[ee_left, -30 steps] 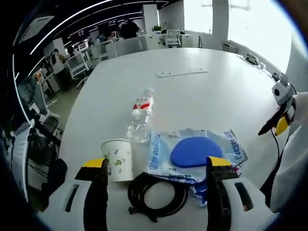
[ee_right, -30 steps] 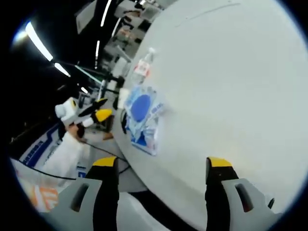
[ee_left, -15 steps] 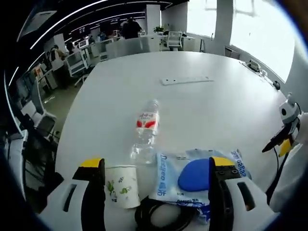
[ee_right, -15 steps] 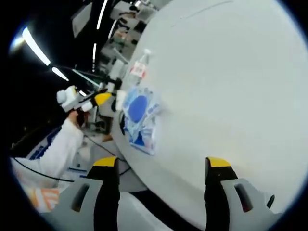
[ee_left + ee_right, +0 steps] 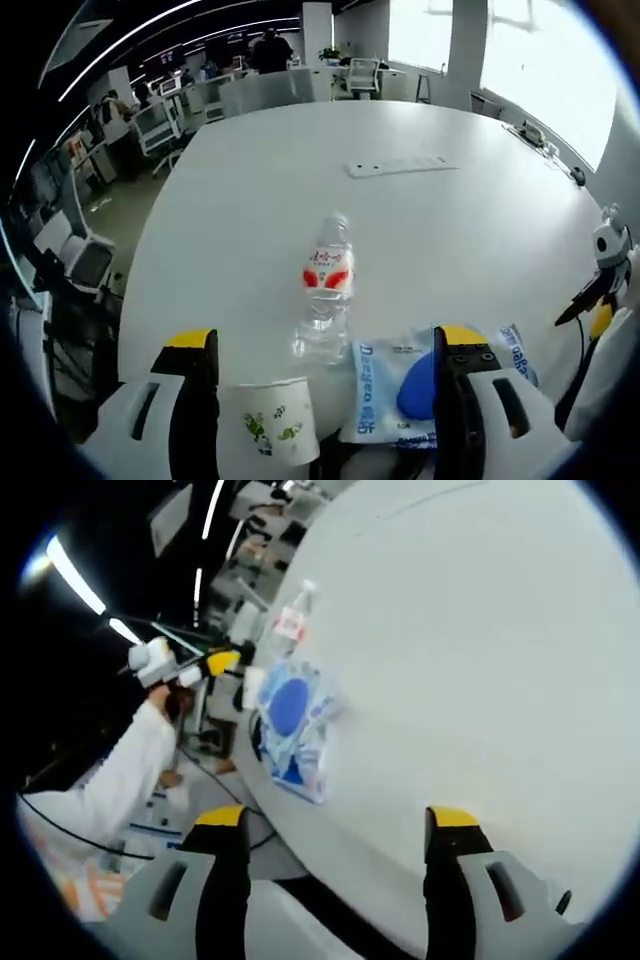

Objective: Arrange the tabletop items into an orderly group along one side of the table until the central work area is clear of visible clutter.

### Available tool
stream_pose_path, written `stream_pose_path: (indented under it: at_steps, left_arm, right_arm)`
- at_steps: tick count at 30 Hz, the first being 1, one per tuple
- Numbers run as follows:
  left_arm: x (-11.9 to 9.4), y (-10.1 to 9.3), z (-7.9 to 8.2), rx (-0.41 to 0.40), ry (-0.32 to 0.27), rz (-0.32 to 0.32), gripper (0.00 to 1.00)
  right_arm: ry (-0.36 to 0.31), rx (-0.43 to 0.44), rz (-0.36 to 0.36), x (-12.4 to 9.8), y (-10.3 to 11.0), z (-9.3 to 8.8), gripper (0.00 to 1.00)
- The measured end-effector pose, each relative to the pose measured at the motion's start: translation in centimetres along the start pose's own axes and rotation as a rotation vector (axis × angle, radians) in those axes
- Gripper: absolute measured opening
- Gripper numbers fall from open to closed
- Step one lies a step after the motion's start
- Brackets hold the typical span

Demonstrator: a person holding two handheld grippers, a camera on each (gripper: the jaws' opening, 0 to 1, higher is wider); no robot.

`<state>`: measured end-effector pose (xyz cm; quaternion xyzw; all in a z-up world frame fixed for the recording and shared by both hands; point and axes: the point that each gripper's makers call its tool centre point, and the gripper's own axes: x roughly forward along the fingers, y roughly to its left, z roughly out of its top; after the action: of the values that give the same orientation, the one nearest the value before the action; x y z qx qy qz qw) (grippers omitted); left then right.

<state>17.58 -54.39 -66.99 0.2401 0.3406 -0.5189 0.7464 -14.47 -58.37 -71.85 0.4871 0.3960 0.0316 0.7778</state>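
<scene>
The items lie grouped at the near edge of the table. A bottle lies on its side, cap toward the table's middle. A paper cup stands at the edge, just beside the bottle's base. A plastic pack with a blue disc inside lies flat beside both.

The left gripper hovers over the edge, jaws apart and empty. The right gripper hangs off the table's edge, jaws apart and empty.

Handling, as judged:
- Bottle: looks nearly empty, so light; smooth, liable to roll. Grip across the body near the label.
- Cup: thin, crushes easily. Grip the wall lightly.
- Pack: limp, slippery film. Pinch one edge and slide.
</scene>
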Motion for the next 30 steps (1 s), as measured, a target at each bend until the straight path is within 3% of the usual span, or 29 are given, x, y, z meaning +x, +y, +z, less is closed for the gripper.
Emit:
stream_pose_path:
  at_steps: [4,8,19,24,27,30]
  left_arm:
    - [1.1,0.4,0.5,-0.014,0.012,-0.009,0.91]
    - [2.4,-0.1,1.5,-0.062,-0.015,-0.067,0.95]
    - [4.9,1.5,1.1,-0.066,0.064,-0.055,0.93]
    - [7.0,1.0,1.7,-0.168,0.054,-0.090,0.94]
    - [8.2,0.4,1.3,-0.153,0.082,-0.098,0.93]
    - [9.4,-0.5,0.8,-0.087,0.120,-0.109,0.94]
  right_arm:
    - [0.010,0.002,0.009,0.2,0.4,-0.2,0.69]
    - [0.025,0.000,0.015,0.5,0.6,-0.7,0.68]
    - [0.006,0.049,0.036,0.9,0.7,-0.4,0.68]
    - [0.028,0.075,0.032,1.2,0.3,-0.7,0.67]
    - [0.035,0.072,0.031,1.4,0.4,-0.4,0.67]
    - [0.033,0.077,0.045,1.6,0.7,0.1,0.67]
